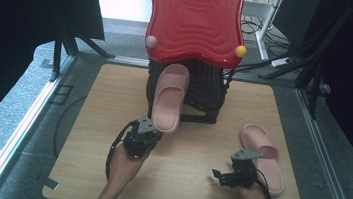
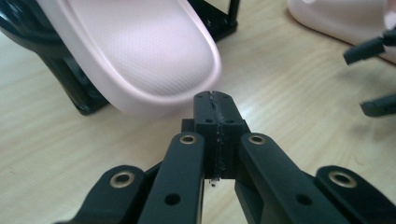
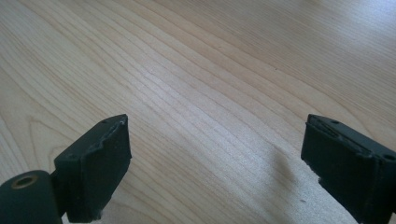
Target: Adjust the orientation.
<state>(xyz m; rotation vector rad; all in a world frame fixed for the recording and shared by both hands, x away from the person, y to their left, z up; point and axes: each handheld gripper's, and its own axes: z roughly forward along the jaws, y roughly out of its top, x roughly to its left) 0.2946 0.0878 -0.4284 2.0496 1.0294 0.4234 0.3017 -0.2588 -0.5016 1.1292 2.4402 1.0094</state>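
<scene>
Your left hand-held gripper (image 2: 215, 100) is pressed together on nothing, its tips just beside the heel of the pink rubber slipper (image 1: 168, 98) leaning against the black rack (image 1: 205, 90). Your right hand-held gripper (image 3: 215, 154) is spread over the wooden counter (image 3: 196, 70).

I see a light wooden tabletop (image 1: 100, 136). A black rack (image 1: 203, 110) stands at its far middle; one pink slipper (image 1: 168, 98) leans against it, heel on the wood. Another pink slipper (image 1: 264, 157) lies flat right.
</scene>
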